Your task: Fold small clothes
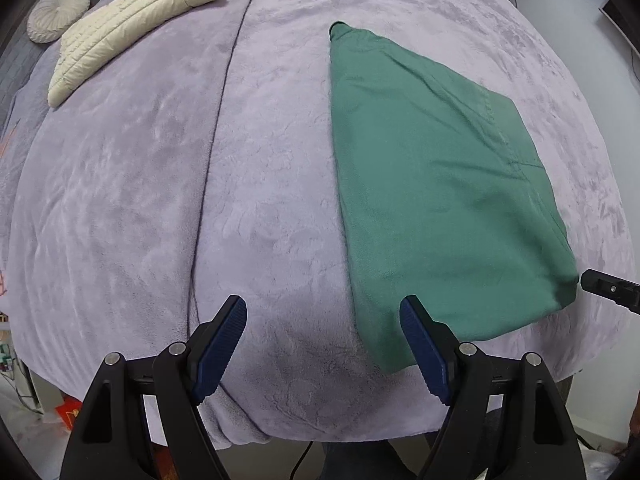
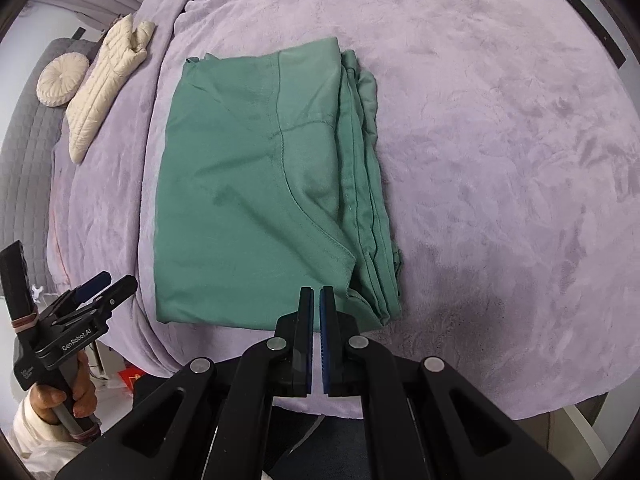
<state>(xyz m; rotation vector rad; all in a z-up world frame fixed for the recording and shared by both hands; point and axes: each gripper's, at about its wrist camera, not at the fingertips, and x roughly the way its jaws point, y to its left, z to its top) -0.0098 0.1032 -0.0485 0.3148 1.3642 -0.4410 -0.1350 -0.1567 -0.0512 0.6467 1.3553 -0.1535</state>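
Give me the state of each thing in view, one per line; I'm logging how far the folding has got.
Green garment: folded into a rectangle, flat on the blanket, layered edges on one side.
Left gripper: jaws wide open, empty, beside the garment's near corner.
Right gripper: jaws shut, nothing visibly between them, at the garment's near edge.
Cream puffer jacket: lying unfolded at the far side.
Round cushion: resting beside the jacket.
Purple blanket: spread out.

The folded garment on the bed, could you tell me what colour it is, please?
The folded garment is plain green, clearest in the right wrist view.
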